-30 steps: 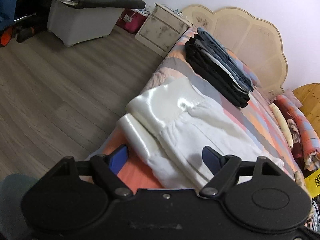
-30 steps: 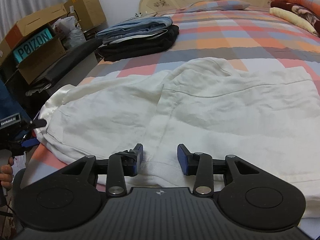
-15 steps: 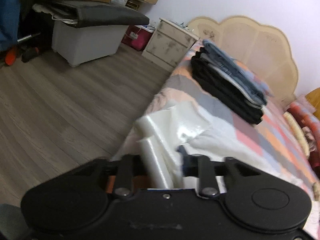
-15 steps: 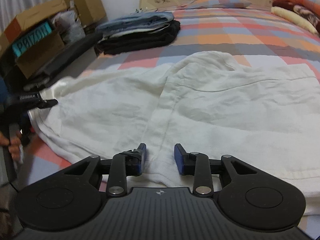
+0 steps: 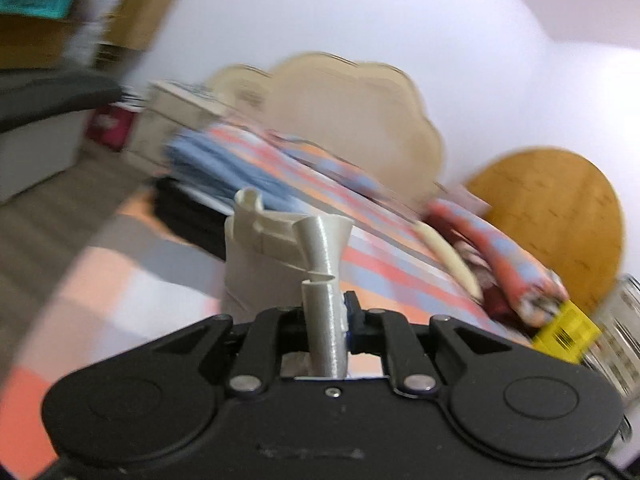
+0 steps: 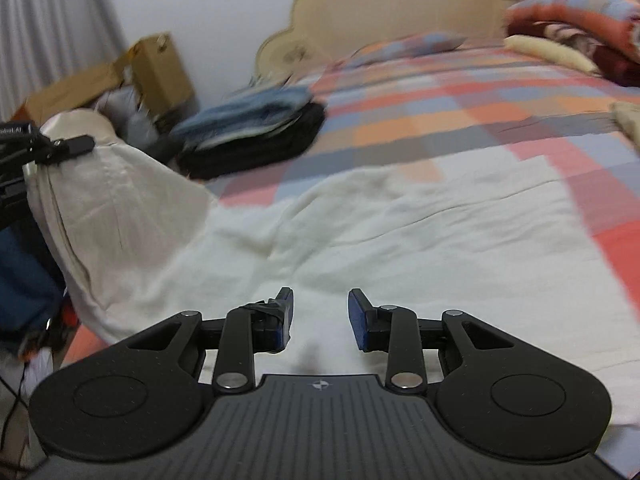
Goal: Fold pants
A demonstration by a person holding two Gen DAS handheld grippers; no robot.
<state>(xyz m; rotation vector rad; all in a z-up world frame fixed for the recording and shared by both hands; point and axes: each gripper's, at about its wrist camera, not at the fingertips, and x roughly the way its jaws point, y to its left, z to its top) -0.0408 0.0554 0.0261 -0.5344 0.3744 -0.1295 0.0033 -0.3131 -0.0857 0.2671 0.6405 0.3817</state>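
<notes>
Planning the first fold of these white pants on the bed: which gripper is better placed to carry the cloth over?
Left. The left gripper has its jaws closing on a lifted end of the white pants. The right gripper hovers with jaws apart, gripping nothing.

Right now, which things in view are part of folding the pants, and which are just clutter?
In the job:
- white pants, one end lifted
- left gripper, clamped on that end
- right gripper, jaws apart over the pants

Lying about:
- folded clothes stack
- cardboard boxes
- rolled blanket
</notes>
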